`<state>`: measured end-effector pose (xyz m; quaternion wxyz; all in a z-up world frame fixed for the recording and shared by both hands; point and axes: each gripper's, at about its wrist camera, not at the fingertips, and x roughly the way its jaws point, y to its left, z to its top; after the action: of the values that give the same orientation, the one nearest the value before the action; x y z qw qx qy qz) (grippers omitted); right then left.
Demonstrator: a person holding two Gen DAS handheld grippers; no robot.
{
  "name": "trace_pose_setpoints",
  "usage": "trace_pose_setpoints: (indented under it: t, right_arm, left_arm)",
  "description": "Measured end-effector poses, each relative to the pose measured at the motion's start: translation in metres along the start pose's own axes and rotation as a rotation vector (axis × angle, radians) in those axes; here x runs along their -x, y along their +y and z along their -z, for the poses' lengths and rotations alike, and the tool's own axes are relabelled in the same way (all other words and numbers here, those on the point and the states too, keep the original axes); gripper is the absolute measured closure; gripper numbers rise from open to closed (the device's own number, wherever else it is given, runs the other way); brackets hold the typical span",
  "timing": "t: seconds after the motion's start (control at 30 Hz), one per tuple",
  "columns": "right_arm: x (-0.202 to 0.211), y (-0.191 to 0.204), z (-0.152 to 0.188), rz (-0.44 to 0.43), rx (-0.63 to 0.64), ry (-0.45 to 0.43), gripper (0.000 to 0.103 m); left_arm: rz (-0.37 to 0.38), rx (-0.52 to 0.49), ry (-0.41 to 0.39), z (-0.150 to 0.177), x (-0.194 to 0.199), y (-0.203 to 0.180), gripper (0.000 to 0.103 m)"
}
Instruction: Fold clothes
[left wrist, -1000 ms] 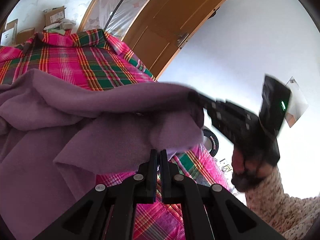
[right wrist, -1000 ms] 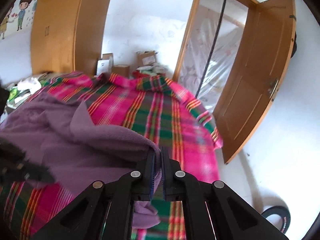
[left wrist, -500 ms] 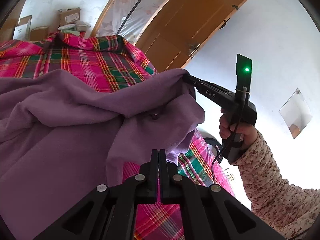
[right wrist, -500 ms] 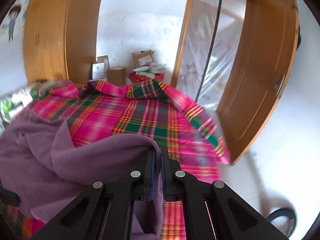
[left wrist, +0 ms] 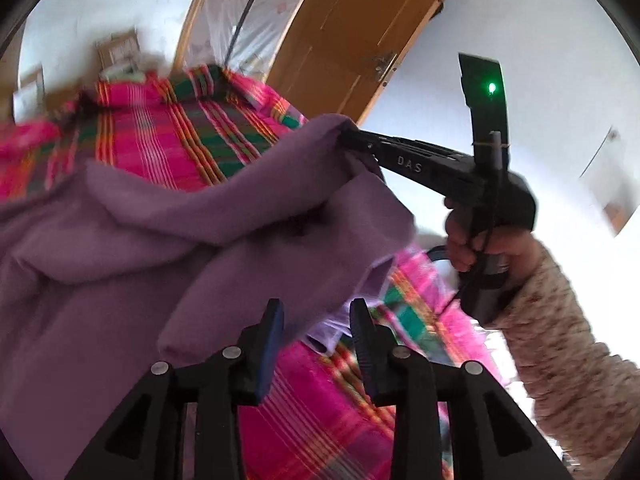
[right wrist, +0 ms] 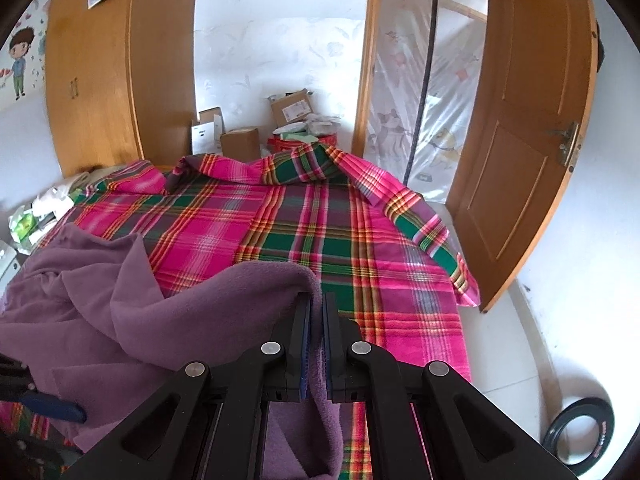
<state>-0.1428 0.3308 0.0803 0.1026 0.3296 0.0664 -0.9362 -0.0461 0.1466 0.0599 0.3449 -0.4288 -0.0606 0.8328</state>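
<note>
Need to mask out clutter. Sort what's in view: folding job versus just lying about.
Job:
soft purple fleece garment
left gripper, open
right gripper, shut on the garment
pink and green plaid bedcover

Lying about:
brown cardboard boxes
black rubber ring
orange wooden door

Your garment [left wrist: 120, 248] runs off the left edge of the left wrist view, so you can't see its full shape, and it covers much of the bedspread [left wrist: 168, 136] beneath it. That whole view is motion-blurred; the boxes [left wrist: 120, 46] beyond the bedspread are smears. Whether the cloth lies between your left gripper [left wrist: 316, 320] fingers is unclear. In the right wrist view, the right gripper [right wrist: 316, 312] hides the pinched edge, and the garment's lower part drops out of frame below it.
</note>
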Motion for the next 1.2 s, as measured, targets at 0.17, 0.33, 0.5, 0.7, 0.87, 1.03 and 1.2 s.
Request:
trace_pose_setpoints:
  t: [0.17,0.33,0.5,0.7,0.87,1.03,1.2]
  right_arm:
    - [0.001,0.004,0.003,-0.018,0.007,0.005,0.096]
    - [0.0,0.006,0.003,-0.031,0.013,0.007,0.096]
    - [-0.002,0.003,0.003,-0.022,0.006,0.004,0.097]
    - [-0.002,-0.002,-0.001,-0.001,-0.004,-0.014,0.097]
    - [-0.008,-0.006,-0.004,0.018,-0.01,-0.015,0.097]
    - [-0.015,-0.012,-0.006,0.042,-0.018,-0.016,0.098]
    - [-0.024,-0.02,-0.007,0.051,-0.039,-0.006,0.098]
  left_arm:
    - [-0.086,-0.09,-0.026,-0.009,-0.012,-0.017,0.068]
    - [-0.088,-0.115,0.014,-0.014,-0.031,-0.021,0.076]
    - [-0.076,-0.065,-0.029,-0.017,-0.022,-0.005,0.1]
    - [-0.046,0.028,-0.094,-0.022,0.001,0.02,0.101]
    - [-0.054,0.072,-0.116,-0.017,0.015,0.03,0.101]
    - [-0.077,0.086,-0.149,-0.01,0.033,0.035,0.101]
    - [-0.103,0.118,-0.182,-0.005,0.05,0.047,0.101]
